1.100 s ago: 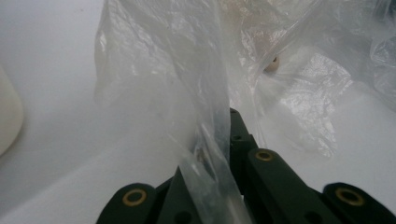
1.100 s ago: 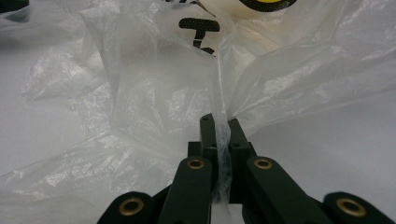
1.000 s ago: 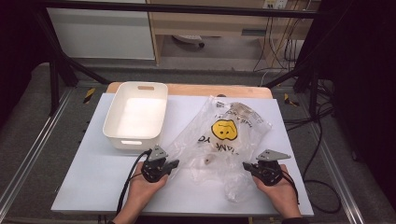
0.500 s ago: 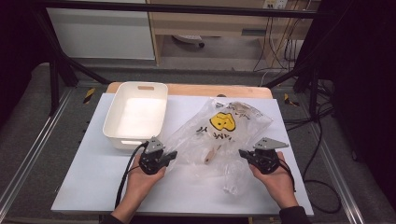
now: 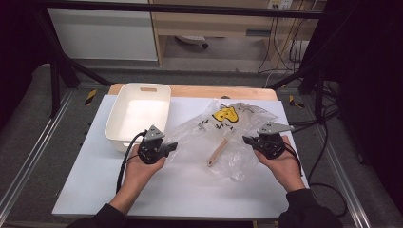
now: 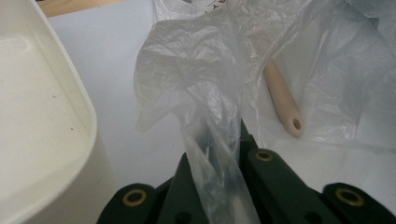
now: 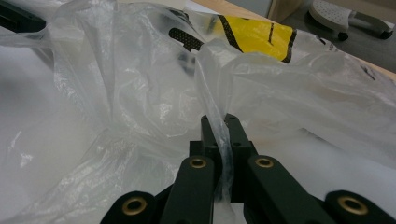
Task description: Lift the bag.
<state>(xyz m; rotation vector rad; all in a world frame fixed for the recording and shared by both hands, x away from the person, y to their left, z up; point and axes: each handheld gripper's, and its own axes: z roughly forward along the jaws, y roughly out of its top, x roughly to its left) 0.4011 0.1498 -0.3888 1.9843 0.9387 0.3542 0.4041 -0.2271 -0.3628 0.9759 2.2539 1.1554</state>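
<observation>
On my left, the white tray (image 5: pixel 138 114) sits just beyond and to the outside of my left gripper (image 5: pixel 172 146), long side running away from me. In the left gripper view its rim (image 6: pixel 70 107) curves past the jaws on their left. My left hand (image 5: pixel 140 164) lies palm-up under the tool, forearm angling in from the bottom, jaws aimed right toward the clear plastic bag (image 5: pixel 223 137). Those jaws are closed on a bunched edge of the bag (image 6: pixel 205 116) — the film runs up from between them.

Between the two grippers the bag is stretched across the white table (image 5: pixel 190 194), its yellow print (image 5: pixel 225 114) at the far end. Inside it lies a pale wooden handle (image 5: pixel 217 152), long axis slanting from near-left to far-right in the high view; in the left gripper view its holed end (image 6: pixel 292 122) lies just ahead and right of my jaws.

My right gripper (image 5: pixel 247 140) points left, hand (image 5: pixel 280 164) cupped beneath it. Its jaws are pinched on a thin fold of the bag (image 7: pixel 219 135), the yellow print (image 7: pixel 254 32) beyond them.
</observation>
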